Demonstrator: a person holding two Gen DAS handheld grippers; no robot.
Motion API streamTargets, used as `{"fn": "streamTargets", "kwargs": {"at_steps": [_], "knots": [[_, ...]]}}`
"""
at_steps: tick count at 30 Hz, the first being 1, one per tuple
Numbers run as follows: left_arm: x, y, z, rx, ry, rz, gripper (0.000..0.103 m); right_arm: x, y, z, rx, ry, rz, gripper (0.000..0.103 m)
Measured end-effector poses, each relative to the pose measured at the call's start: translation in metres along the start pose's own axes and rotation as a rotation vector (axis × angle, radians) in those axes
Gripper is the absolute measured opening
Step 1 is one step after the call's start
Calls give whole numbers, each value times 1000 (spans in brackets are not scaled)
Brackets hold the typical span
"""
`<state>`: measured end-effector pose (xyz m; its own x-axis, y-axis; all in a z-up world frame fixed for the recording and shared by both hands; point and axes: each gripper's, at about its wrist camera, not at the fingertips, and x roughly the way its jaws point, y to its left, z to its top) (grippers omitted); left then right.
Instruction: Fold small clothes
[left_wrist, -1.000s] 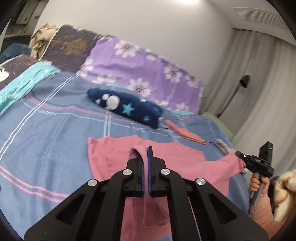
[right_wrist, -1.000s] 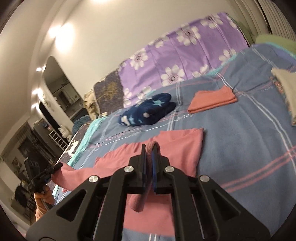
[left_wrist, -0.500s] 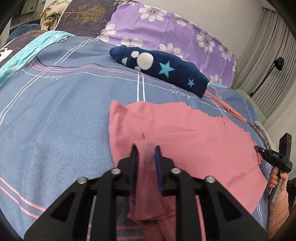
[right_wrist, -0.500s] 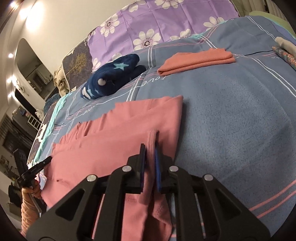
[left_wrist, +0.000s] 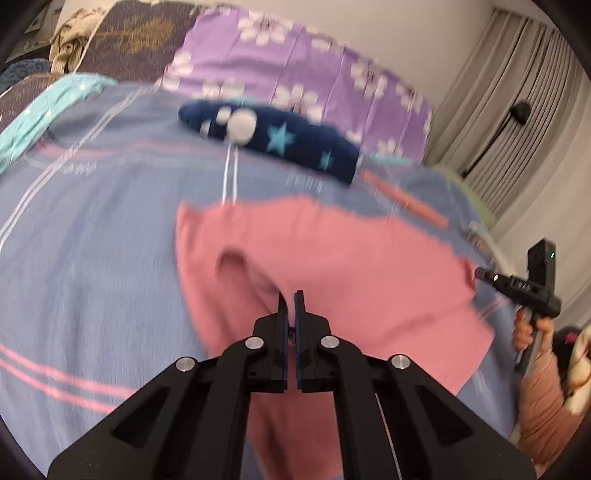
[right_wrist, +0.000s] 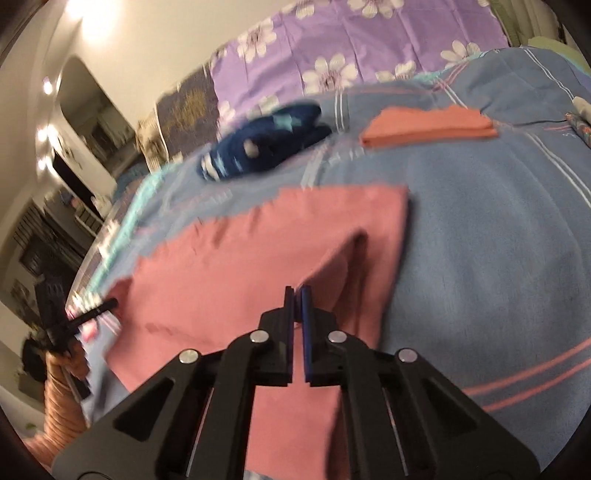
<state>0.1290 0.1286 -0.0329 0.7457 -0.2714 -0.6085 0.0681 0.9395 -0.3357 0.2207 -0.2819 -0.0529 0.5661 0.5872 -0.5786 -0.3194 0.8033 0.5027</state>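
A pink garment (left_wrist: 332, 266) lies spread on the blue striped bedspread (left_wrist: 92, 229); it also shows in the right wrist view (right_wrist: 229, 266). My left gripper (left_wrist: 290, 297) is shut on a pinched fold of the garment's near left part, pulling a ridge up. My right gripper (right_wrist: 297, 293) is shut on a fold of its near right part, with a raised ridge running from the jaws. Each gripper shows in the other's view, the right one (left_wrist: 517, 286) at the garment's right edge, the left one (right_wrist: 88, 314) at its left edge.
A folded navy star-print garment (left_wrist: 273, 140) lies beyond the pink one. A folded orange garment (right_wrist: 428, 125) lies at the far right. Purple flowered pillows (left_wrist: 295, 77) line the headboard. A teal cloth (left_wrist: 44, 107) lies far left. Curtains (left_wrist: 517, 129) hang at right.
Both grippers have pulled back and lifted with the pink garment's folds, raising ridges in the cloth. The left jaws have closed tighter on the fabric. The views are blurred with motion.
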Motion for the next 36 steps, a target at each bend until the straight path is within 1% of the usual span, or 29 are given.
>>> {"fn": "streamTargets", "kwargs": {"at_steps": [1,3,4,5,6,7,8,9,10,11,12,13,14,16,19,22,24,26,28,30,33,34,36], "knots": [[-2,-1,13,-15,-37,-9,2,-2,-1,8,13,-24,7,3],[-2,0,36,-39,-95,-3,2,-6,-5,32,57,-88,5,3],[2,3,51,-50,-132,30,2,-6,-9,44,76,-115,-15,3],[8,6,61,-54,-147,74,2,-4,-12,52,94,-135,-39,3],[19,11,70,-60,-148,118,2,2,-19,62,116,-143,-61,4],[32,19,77,-74,-134,126,4,8,-24,67,132,-135,-70,7],[41,24,79,-90,-110,128,15,13,-28,70,146,-126,-90,16],[51,29,80,-104,-70,138,24,18,-33,70,154,-115,-112,31],[58,31,79,-107,-44,171,46,21,-34,68,144,-104,-124,37],[62,31,76,-92,-43,214,56,23,-35,65,125,-96,-131,38],[63,29,73,-60,-48,223,57,25,-35,60,94,-84,-143,39],[65,27,68,-17,-40,215,59,29,-36,55,64,-68,-161,39],[66,27,65,-1,-31,216,60,32,-37,53,53,-58,-171,39],[72,30,60,9,2,235,60,42,-40,48,37,-23,-189,39],[81,35,57,5,35,261,60,51,-38,44,28,-5,-181,39],[79,36,51,0,37,278,60,53,-30,41,2,6,-189,39],[70,28,44,27,28,274,60,50,-24,34,-31,21,-204,39],[59,16,34,59,21,253,60,43,-22,24,-62,29,-211,39],[47,2,22,95,15,229,60,30,-23,8,-82,40,-207,37],[32,-14,7,141,11,189,60,15,-28,-9,-87,59,-209,27],[20,-48,-8,217,17,131,60,-6,-37,-30,-84,84,-222,17],[19,-62,-12,244,21,106,60,-12,-39,-36,-91,92,-233,16],[24,-102,-23,306,50,26,60,-19,-44,-41,-102,98,-257,16]]}}
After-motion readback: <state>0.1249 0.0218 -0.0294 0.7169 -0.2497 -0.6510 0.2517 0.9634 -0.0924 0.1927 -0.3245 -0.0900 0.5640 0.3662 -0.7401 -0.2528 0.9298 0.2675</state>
